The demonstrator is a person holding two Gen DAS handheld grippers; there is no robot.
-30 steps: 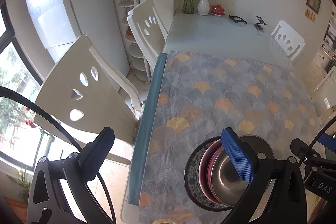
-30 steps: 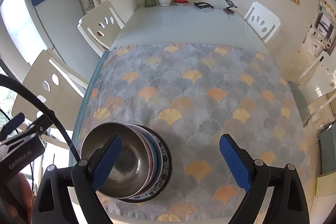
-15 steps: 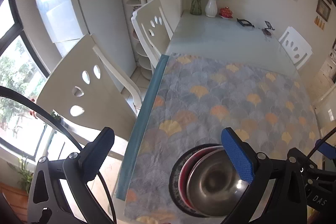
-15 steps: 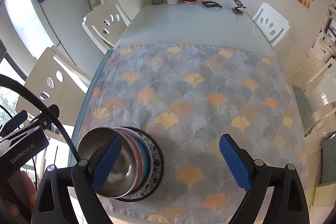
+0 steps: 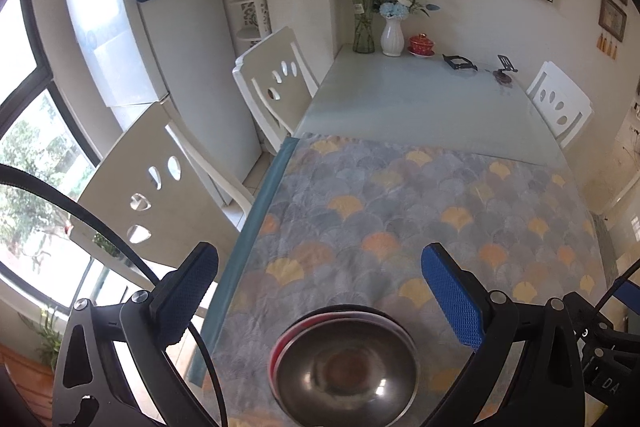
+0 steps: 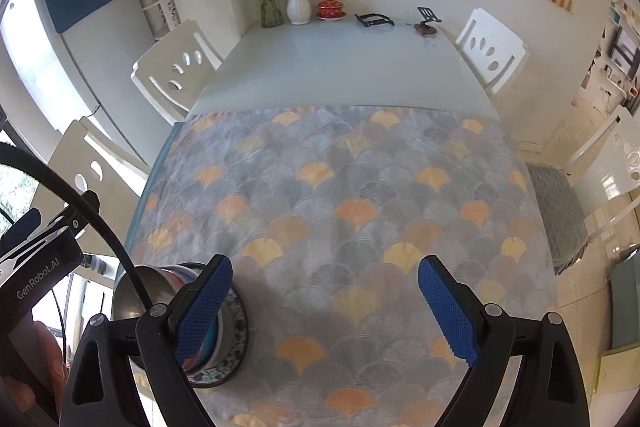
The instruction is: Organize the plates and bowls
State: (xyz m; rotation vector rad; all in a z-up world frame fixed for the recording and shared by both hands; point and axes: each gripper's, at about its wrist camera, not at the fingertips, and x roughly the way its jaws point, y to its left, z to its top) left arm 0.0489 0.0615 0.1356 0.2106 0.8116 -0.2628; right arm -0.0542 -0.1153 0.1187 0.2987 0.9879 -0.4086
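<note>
We see a stack of bowls (image 5: 344, 363) on a patterned plate (image 6: 234, 339) near the tablecloth's (image 6: 340, 211) left front corner. Above it, our left hand-held gripper (image 5: 320, 291) gapes empty; right of it, our right hand-held gripper (image 6: 324, 299) gapes empty too.

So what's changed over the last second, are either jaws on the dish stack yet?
No. Both grippers pulled back and up from the table: the stack slid toward the bottom edge of each view. It now sits between the left gripper's fingers and behind the right gripper's left finger. Nothing was gripped or released; both jaws remain wide open. The steel bowl still tops the stack on the patterned plate.
</note>
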